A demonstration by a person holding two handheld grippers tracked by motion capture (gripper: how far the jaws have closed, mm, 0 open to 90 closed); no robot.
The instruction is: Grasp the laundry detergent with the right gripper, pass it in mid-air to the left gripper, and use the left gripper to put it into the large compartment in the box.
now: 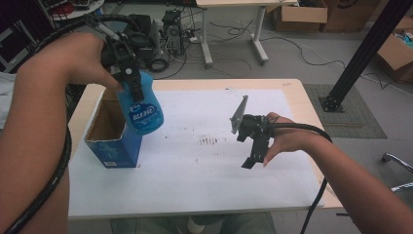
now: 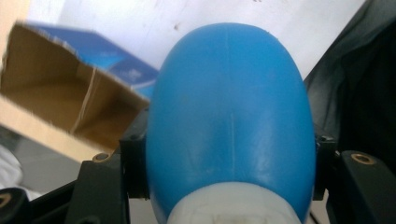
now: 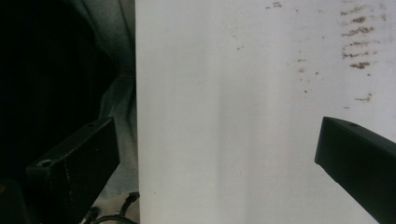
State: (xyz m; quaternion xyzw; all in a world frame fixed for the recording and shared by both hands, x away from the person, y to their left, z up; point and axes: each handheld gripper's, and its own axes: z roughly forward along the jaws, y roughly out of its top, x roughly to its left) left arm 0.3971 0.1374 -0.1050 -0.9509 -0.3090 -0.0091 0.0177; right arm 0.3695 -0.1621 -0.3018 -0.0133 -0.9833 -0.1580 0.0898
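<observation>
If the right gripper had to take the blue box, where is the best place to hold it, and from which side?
Probably the blue box is best held by one side wall at its open top, coming from above. It stands upright with the flaps open, so one jaw can go inside and one outside. The right gripper is open, holding nothing.

Open box (image 1: 113,139) beneath held bottle (image 1: 143,108)
</observation>
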